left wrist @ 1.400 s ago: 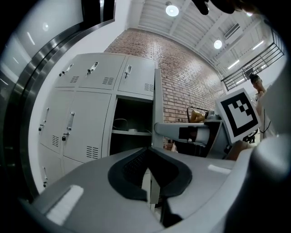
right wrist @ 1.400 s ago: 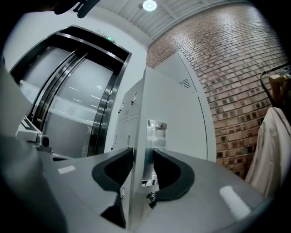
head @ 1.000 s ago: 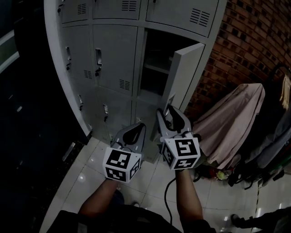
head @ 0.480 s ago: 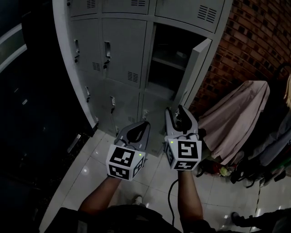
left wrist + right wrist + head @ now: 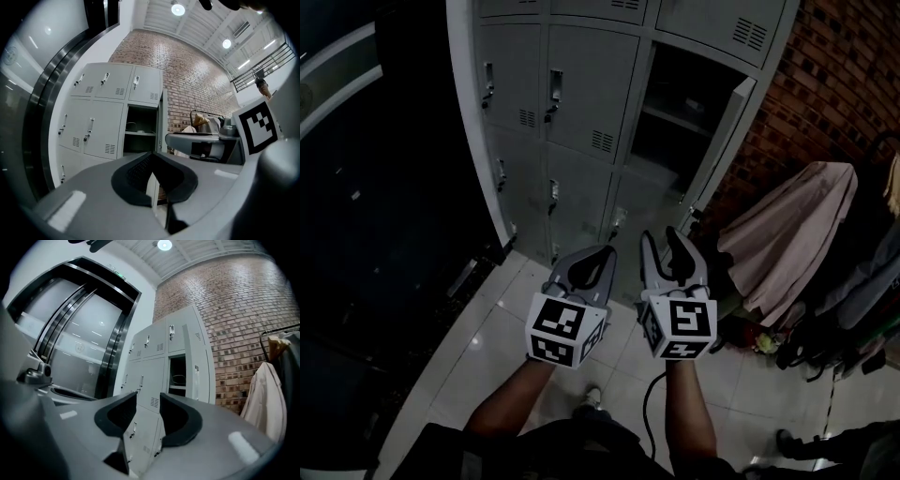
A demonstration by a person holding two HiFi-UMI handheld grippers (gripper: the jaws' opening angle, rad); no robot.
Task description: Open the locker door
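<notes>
The locker door is standing open at one o'clock in the head view. The left hand-held gripper, jaws together, and the right hand-held gripper, jaws moderately apart, are hovering empty, well apart from it. Unheld, the door is risking a swing back shut.

Our left gripper fills the bottom edge, its dark pads meeting at the tips with nothing caught between them. Beyond, the grey lockers stand against a brick wall. One compartment gapes, its door edge-on to us. At right, the right gripper pokes in level, marker cube facing us.
</notes>
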